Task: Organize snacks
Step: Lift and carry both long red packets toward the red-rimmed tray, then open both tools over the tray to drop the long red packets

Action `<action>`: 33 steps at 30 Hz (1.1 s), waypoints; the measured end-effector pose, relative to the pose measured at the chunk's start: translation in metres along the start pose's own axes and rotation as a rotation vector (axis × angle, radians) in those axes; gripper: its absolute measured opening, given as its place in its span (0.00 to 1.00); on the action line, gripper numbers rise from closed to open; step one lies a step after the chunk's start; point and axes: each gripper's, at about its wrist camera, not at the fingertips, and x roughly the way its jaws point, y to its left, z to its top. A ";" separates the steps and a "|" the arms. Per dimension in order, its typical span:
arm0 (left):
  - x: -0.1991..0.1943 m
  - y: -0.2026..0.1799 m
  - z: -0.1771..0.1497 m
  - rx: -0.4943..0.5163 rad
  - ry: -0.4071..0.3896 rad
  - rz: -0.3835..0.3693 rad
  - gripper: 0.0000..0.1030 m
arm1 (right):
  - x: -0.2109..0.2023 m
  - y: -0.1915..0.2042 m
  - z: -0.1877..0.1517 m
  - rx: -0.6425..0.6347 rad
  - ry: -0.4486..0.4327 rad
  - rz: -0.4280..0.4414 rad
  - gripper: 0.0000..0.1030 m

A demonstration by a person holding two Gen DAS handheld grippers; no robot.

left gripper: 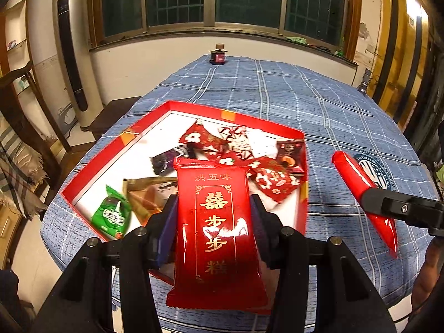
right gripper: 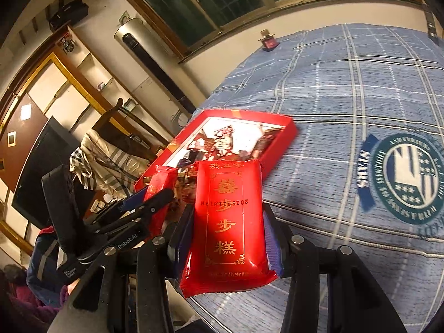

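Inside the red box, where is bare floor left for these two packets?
The red box has bare white floor at its far-left corner, behind the black packet and green packet. The right half is crowded with overlapping red packets.

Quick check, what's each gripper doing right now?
Left gripper: shut on a red snack packet, above the red tray.
Right gripper: shut on a second red snack packet.

Both wrist views, downward, sharing red box [left gripper: 116, 149]
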 end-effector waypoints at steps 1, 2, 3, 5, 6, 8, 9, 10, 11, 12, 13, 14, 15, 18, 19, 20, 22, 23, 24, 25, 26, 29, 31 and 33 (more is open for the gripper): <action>0.002 0.003 0.000 -0.005 0.004 0.003 0.47 | 0.003 0.003 0.002 -0.005 0.000 0.000 0.46; 0.003 0.005 0.001 -0.007 0.006 0.005 0.47 | 0.005 0.006 0.002 -0.009 0.001 0.002 0.46; 0.003 0.007 0.001 -0.006 0.002 0.006 0.47 | 0.008 0.010 0.004 -0.012 0.004 0.008 0.46; 0.003 0.008 0.001 -0.004 0.000 0.012 0.47 | 0.014 0.016 0.008 -0.018 0.004 0.017 0.46; 0.004 0.010 0.002 -0.005 0.001 0.011 0.47 | 0.016 0.019 0.009 -0.021 0.001 0.016 0.46; 0.005 0.014 0.003 -0.008 0.000 0.015 0.47 | 0.022 0.026 0.015 -0.032 -0.006 0.012 0.46; 0.005 0.015 0.003 -0.010 0.000 0.016 0.47 | 0.025 0.028 0.017 -0.035 -0.008 0.011 0.46; 0.006 0.017 0.004 -0.015 0.001 0.015 0.47 | 0.030 0.031 0.021 -0.039 -0.007 0.012 0.46; 0.007 0.018 0.005 -0.017 0.002 0.016 0.47 | 0.033 0.034 0.023 -0.041 -0.006 0.015 0.46; 0.007 0.019 0.005 -0.017 0.002 0.019 0.47 | 0.036 0.035 0.025 -0.041 -0.007 0.013 0.46; 0.008 0.021 0.007 -0.018 0.002 0.024 0.47 | 0.041 0.037 0.028 -0.044 -0.011 0.004 0.46; 0.009 0.023 0.008 -0.020 0.001 0.025 0.47 | 0.044 0.040 0.030 -0.049 -0.011 -0.003 0.46; 0.010 0.024 0.009 -0.021 0.001 0.026 0.47 | 0.048 0.042 0.032 -0.054 -0.011 -0.007 0.46; 0.014 0.027 0.015 -0.016 0.000 0.037 0.47 | 0.061 0.045 0.038 -0.056 -0.005 -0.003 0.46; 0.016 0.028 0.018 -0.013 -0.004 0.043 0.47 | 0.063 0.046 0.040 -0.057 -0.004 -0.003 0.46; 0.017 0.028 0.021 -0.010 -0.006 0.047 0.47 | 0.068 0.047 0.042 -0.059 -0.007 -0.008 0.46; 0.021 0.028 0.027 -0.004 -0.012 0.056 0.48 | 0.076 0.053 0.047 -0.086 -0.026 -0.040 0.46; 0.023 0.029 0.029 -0.004 -0.015 0.061 0.48 | 0.079 0.056 0.048 -0.097 -0.034 -0.054 0.46; 0.026 0.029 0.031 -0.005 -0.017 0.073 0.48 | 0.083 0.058 0.050 -0.108 -0.040 -0.069 0.46; 0.028 0.029 0.032 -0.005 -0.015 0.083 0.49 | 0.087 0.061 0.052 -0.119 -0.043 -0.078 0.46; 0.029 0.029 0.033 -0.006 -0.011 0.090 0.55 | 0.089 0.062 0.053 -0.127 -0.048 -0.086 0.48; 0.031 0.030 0.031 -0.017 -0.008 0.104 0.70 | 0.089 0.066 0.053 -0.159 -0.076 -0.138 0.48; 0.029 0.029 0.028 -0.012 -0.008 0.123 0.70 | 0.087 0.063 0.051 -0.168 -0.076 -0.142 0.49; 0.029 0.029 0.026 -0.009 -0.004 0.135 0.70 | 0.083 0.057 0.049 -0.165 -0.080 -0.151 0.50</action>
